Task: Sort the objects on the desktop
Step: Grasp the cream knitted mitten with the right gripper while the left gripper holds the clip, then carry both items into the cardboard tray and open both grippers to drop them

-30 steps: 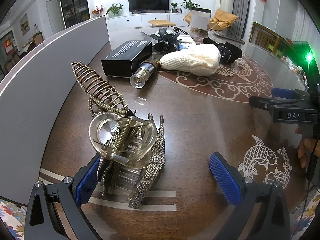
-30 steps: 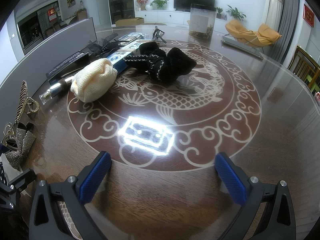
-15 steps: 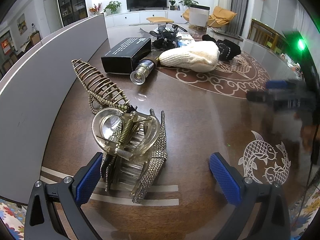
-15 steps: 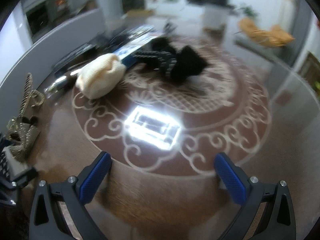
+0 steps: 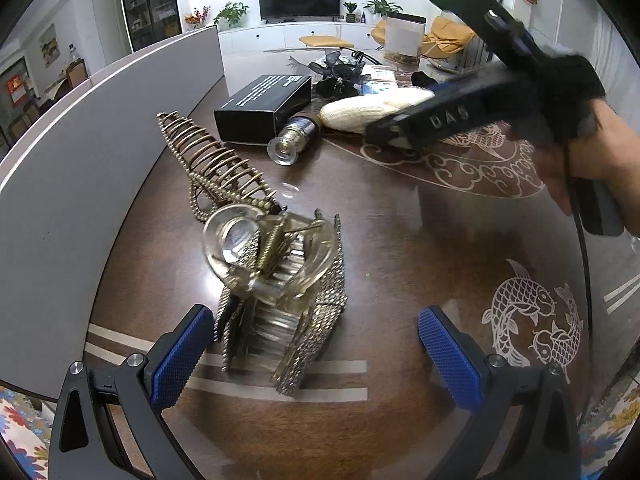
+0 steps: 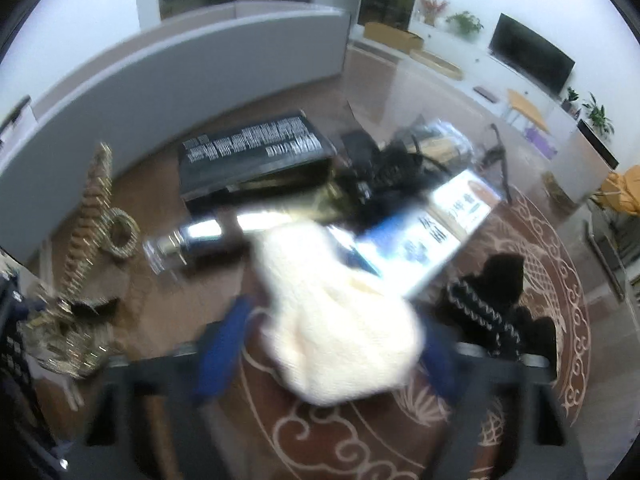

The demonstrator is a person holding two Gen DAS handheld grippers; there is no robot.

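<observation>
Straddling the cream knit pouch (image 6: 340, 320) on the table (image 6: 360, 440), the right tool (image 6: 324, 344) gapes wide around it, unclamped, the pouch's length running ahead-left, while the left tool (image 5: 316, 344) waits spread and unladen farther off.

The right gripper (image 5: 448, 118) body reads "DAS".

Table (image 5: 400, 248): dark brown wood, cream cloud scrollwork and paired-fish motifs. Knit hat (image 6: 340, 320): cream-white. Box (image 5: 264, 108): black, white print. Hair clips (image 5: 276, 280): clear, silver rhinestone (one bronze). Gripper pads (image 5: 450, 356): blue, textured.
</observation>
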